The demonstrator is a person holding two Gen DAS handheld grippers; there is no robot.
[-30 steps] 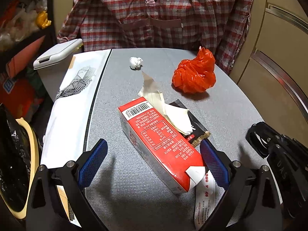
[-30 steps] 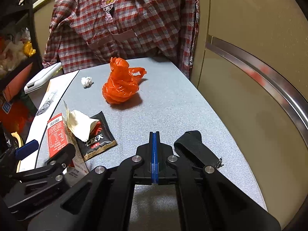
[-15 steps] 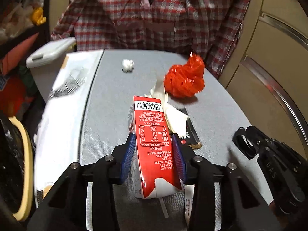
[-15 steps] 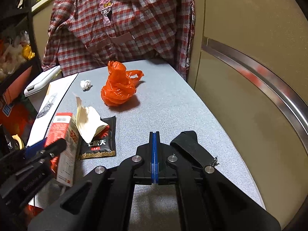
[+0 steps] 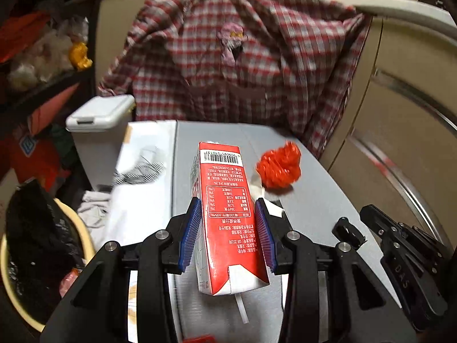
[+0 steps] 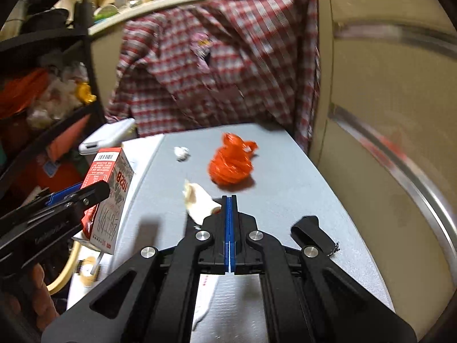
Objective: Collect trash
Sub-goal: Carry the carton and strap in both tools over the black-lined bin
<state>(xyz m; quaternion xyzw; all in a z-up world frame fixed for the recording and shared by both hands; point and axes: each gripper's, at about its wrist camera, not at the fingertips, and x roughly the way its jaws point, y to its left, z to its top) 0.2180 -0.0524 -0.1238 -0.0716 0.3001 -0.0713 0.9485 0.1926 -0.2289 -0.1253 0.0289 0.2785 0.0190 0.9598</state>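
On the red carton (image 5: 228, 217) I read a barcode with digits too small to make out, and a nutrition panel showing "GB 25190". From the right wrist view its white side (image 6: 115, 197) reads "1928" sideways. The right tool (image 5: 405, 274) body bears "DAS".

A second ago the left gripper (image 5: 227, 235) stood wide open around the red carton (image 5: 228, 214), which lay flat on the grey table (image 5: 314, 200); its jaws have since closed, the blue pads pressing both long sides. The carton is now lifted clear of the table, seen from the right wrist hanging at the table's left edge. Both cameras have risen, so the plaid shirt (image 6: 228, 71) fills more of each view
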